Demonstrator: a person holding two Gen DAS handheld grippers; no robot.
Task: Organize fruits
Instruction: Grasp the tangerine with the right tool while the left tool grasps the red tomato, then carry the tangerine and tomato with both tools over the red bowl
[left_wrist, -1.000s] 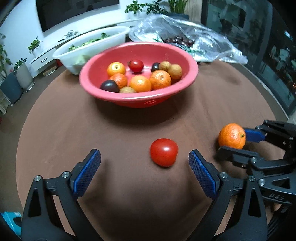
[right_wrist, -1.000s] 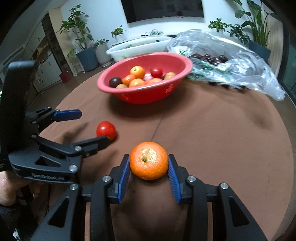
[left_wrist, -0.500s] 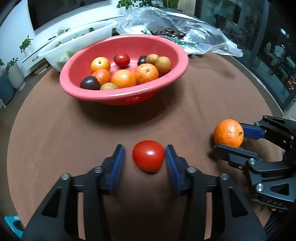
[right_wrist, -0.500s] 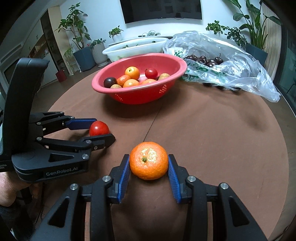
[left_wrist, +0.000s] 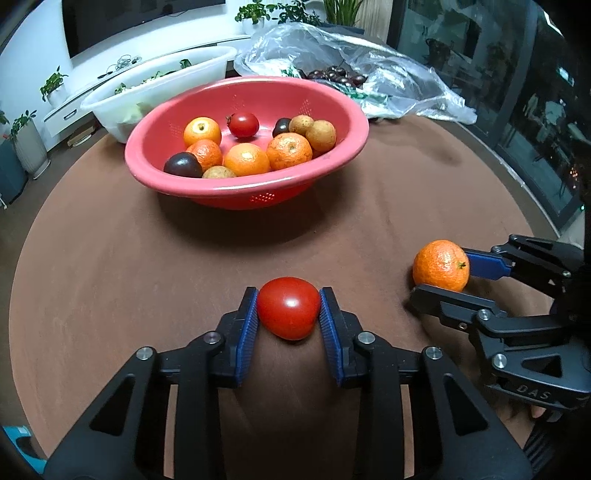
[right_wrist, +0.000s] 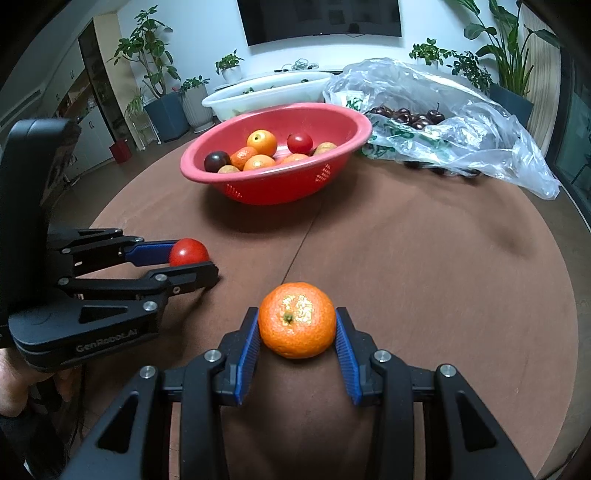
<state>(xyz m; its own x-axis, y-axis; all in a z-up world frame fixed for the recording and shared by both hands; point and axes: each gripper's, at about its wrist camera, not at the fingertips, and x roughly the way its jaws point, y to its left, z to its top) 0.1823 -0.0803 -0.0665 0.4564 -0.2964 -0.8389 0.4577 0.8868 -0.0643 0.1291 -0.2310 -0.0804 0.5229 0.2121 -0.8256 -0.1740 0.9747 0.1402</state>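
My left gripper (left_wrist: 289, 309) is shut on a red tomato (left_wrist: 289, 307) low over the brown round table (left_wrist: 110, 258); it also shows in the right wrist view (right_wrist: 188, 258) with the tomato (right_wrist: 188, 252). My right gripper (right_wrist: 297, 330) is shut on an orange mandarin (right_wrist: 297, 319), seen from the left wrist as well (left_wrist: 440, 265). A red colander bowl (left_wrist: 332, 107) with several oranges, tomatoes, plums and small brown fruits stands ahead, also in the right wrist view (right_wrist: 332, 173).
A white tub of greens (left_wrist: 155, 74) stands behind the bowl. A clear plastic bag with dark cherries (right_wrist: 443, 107) lies at the back right. Potted plants and a TV wall stand beyond the table.
My left gripper moved forward around the tomato and closed on it. The right gripper kept its hold on the mandarin and barely moved.
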